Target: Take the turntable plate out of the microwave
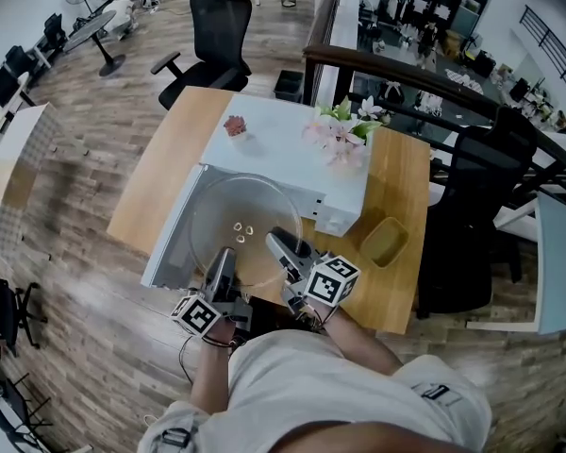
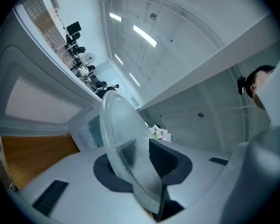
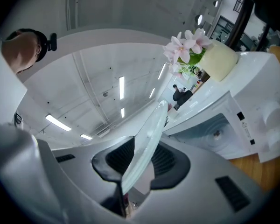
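Observation:
The clear glass turntable plate [image 1: 231,206] hangs in the air in front of the white microwave [image 1: 283,149], held by its near rim from two sides. My left gripper [image 1: 223,264] is shut on the rim at the lower left, my right gripper [image 1: 281,245] on the rim at the lower right. In the left gripper view the plate [image 2: 123,139] stands edge-on between the dark pads of the left gripper [image 2: 137,160]. In the right gripper view the plate [image 3: 148,134] is likewise clamped in the right gripper [image 3: 141,161], with the open microwave cavity [image 3: 214,129] beyond it.
The microwave door [image 1: 174,229] swings open to the left, under the plate's left side. Pink flowers [image 1: 340,130] and a small red plant [image 1: 234,125] stand on top of the microwave. A yellow-green dish [image 1: 385,242] lies on the wooden table [image 1: 401,173]. A black chair [image 1: 472,215] stands to the right.

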`<state>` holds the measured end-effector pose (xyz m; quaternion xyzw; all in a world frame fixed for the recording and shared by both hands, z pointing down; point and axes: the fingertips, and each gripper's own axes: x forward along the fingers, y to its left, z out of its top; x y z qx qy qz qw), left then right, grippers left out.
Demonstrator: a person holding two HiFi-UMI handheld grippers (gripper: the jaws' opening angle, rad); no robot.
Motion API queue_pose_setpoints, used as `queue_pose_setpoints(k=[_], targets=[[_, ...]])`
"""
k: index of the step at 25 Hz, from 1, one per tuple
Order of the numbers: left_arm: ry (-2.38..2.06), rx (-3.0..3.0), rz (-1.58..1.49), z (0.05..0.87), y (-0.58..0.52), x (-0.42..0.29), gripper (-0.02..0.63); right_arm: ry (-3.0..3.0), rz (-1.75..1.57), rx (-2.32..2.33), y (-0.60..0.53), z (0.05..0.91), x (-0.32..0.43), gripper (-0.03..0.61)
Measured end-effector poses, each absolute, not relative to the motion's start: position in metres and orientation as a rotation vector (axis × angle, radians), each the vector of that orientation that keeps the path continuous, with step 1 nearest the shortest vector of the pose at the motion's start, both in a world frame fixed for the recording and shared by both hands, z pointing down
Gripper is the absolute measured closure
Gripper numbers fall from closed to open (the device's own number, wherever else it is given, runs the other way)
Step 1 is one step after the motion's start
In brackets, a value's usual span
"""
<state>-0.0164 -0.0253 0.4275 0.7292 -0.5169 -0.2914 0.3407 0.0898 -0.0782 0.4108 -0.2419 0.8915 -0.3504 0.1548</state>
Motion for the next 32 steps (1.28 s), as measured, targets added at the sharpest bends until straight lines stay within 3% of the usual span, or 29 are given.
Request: queue_pose_setpoints(k=[32], targets=[[-1.049,2.164,-0.746,0.351,-0.142,-0.007,0.502,2.456,-0.664,-0.967,-0.161,0.330,0.109,0.469]])
